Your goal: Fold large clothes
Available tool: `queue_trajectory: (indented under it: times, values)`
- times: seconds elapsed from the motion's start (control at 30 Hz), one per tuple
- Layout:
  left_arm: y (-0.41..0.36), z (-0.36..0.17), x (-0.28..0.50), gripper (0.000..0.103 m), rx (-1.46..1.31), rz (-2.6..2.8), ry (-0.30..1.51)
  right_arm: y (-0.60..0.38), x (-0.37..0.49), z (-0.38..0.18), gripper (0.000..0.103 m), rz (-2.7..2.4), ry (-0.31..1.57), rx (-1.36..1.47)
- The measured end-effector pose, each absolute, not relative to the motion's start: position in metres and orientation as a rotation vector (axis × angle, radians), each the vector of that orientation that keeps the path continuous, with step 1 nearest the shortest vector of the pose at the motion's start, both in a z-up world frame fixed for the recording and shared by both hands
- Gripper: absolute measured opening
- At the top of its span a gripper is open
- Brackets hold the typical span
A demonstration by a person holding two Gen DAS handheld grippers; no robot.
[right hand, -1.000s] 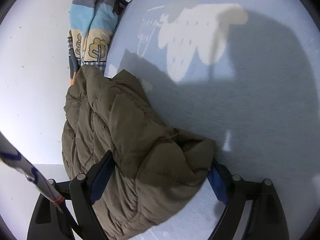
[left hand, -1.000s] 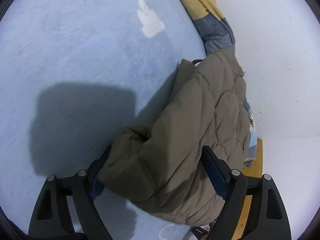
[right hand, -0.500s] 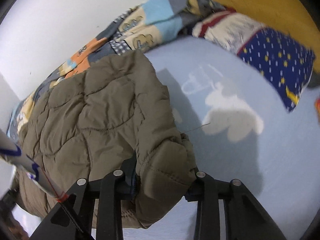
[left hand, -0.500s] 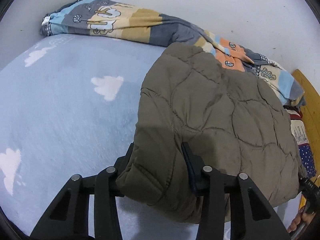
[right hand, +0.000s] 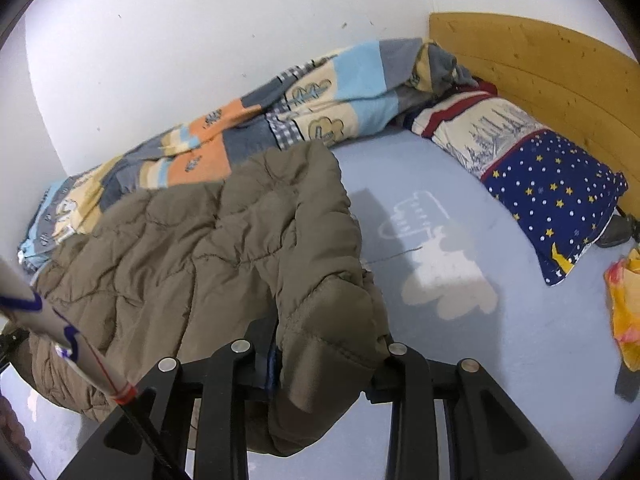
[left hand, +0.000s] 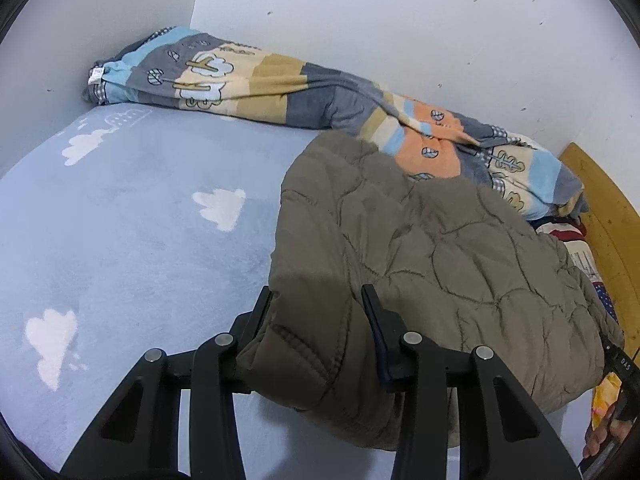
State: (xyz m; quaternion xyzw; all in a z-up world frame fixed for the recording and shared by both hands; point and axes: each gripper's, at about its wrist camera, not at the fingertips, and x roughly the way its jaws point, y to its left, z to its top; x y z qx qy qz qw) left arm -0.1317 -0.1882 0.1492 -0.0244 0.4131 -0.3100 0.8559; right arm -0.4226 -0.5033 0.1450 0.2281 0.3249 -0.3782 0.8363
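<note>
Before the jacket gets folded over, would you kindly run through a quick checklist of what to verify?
1. Left gripper jaws clamped on the olive quilted jacket: ok, a padded edge bulges between them.
2. Right gripper jaws clamped on the jacket: ok, a thick fold is pinched.
3. Jacket free of the striped blanket: cannot tell; its far edge overlaps the blanket.
4. Bare blue sheet beside the jacket for landing: ok.
5. Star-print pillow apart from the jacket: ok.
</note>
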Motion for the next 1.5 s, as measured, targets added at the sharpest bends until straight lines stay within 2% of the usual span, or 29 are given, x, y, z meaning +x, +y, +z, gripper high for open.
queue_trajectory:
  times: [0.33,0.7,0.83,0.87,0.9,0.93,1.03,1.1,1.2,1.3,1.5]
  values:
    - [-0.139,0.174,-0.178,0.041,-0.073,-0.64,0.829,-0.464,-0.46,0.178,0.032,-0.745,0.651,0.483]
    - [-0.078,0.131,-0.238,0.042,-0.126,-0.617,0.95,-0.431,-0.523,0.144,0.032,-0.753,0.714,0.613]
    - [-0.063,0.124,-0.248,0.049,-0.106,-0.538,0.932,-0.426,-0.536,0.129,0.033,-0.766,0.742,0.661]
    - [-0.059,0.124,-0.247,0.055,-0.096,-0.497,0.919,-0.427,-0.537,0.122,0.033,-0.77,0.756,0.675]
    - [-0.053,0.122,-0.245,0.06,-0.097,-0.451,0.915,-0.428,-0.538,0.112,0.035,-0.774,0.782,0.694]
    - [-0.047,0.12,-0.241,0.07,-0.114,-0.422,0.925,-0.43,-0.538,0.104,0.037,-0.777,0.806,0.713]
    - [-0.028,0.111,-0.229,0.071,-0.202,-0.39,0.975,-0.444,-0.548,0.085,0.048,-0.774,0.845,0.836]
    - [-0.017,0.11,-0.226,0.071,-0.239,-0.366,0.981,-0.451,-0.563,0.081,0.063,-0.766,0.835,0.949]
    - [-0.012,0.12,-0.229,0.071,-0.238,-0.359,0.937,-0.451,-0.592,0.09,0.065,-0.782,0.778,1.012]
    - [-0.025,0.137,-0.239,0.071,-0.191,-0.385,0.869,-0.442,-0.616,0.105,0.065,-0.89,0.733,0.947]
    - [-0.099,0.17,-0.276,0.071,-0.015,-0.57,0.761,-0.435,-0.615,0.146,0.065,-0.931,0.624,0.773]
